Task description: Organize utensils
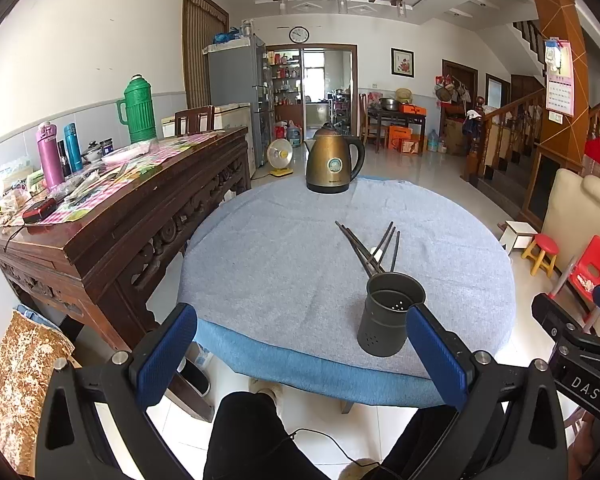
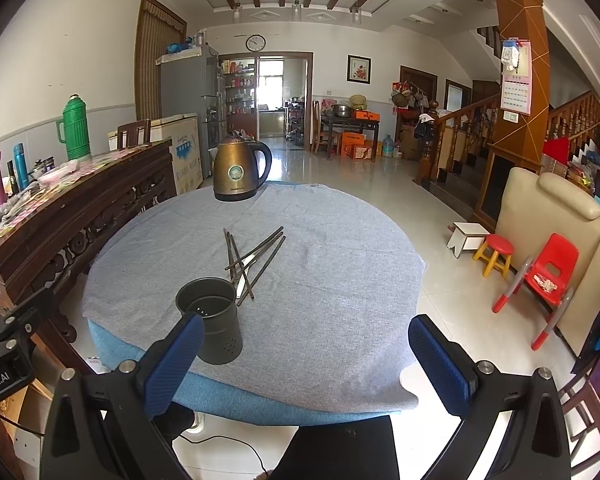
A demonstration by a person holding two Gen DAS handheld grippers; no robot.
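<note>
Chopsticks (image 2: 256, 260) lie loose in a crossed pile near the middle of the round table (image 2: 340, 280), on its grey cloth, with a pale utensil, maybe a spoon (image 2: 245, 276), partly under them. Exact count unclear; roughly 5 or 6 dark sticks. Their near ends come close to the dark perforated holder (image 2: 212, 320), which stands upright toward the table's near edge, mouth open and apparently empty. A bronze kettle (image 2: 240, 172) sits at the far edge, well clear of the work.

Left gripper (image 1: 300, 356): jaws spread wide, nothing between the blue pads, hovering off the near edge, right pad overlapping the holder (image 1: 390, 320) in view. Right gripper (image 2: 304, 360): jaws likewise wide apart and empty, also short of the near edge.

Judged step: first pick, not yet started.

Notes for you:
1. Take the topmost stick first; lifting a lower one will likely scatter the pile.
2. Grip near the thicker end, pads square across the stick, so it hangs straight and does not swivel.
3. Use the left gripper to steady the holder wall if you need to; it looks light and could tip when a stick hits the rim.
4. Lower each stick tip-first, vertically, into the mouth before you release it.
5. Leave the pale utensil until the sticks above it are gone.
</note>
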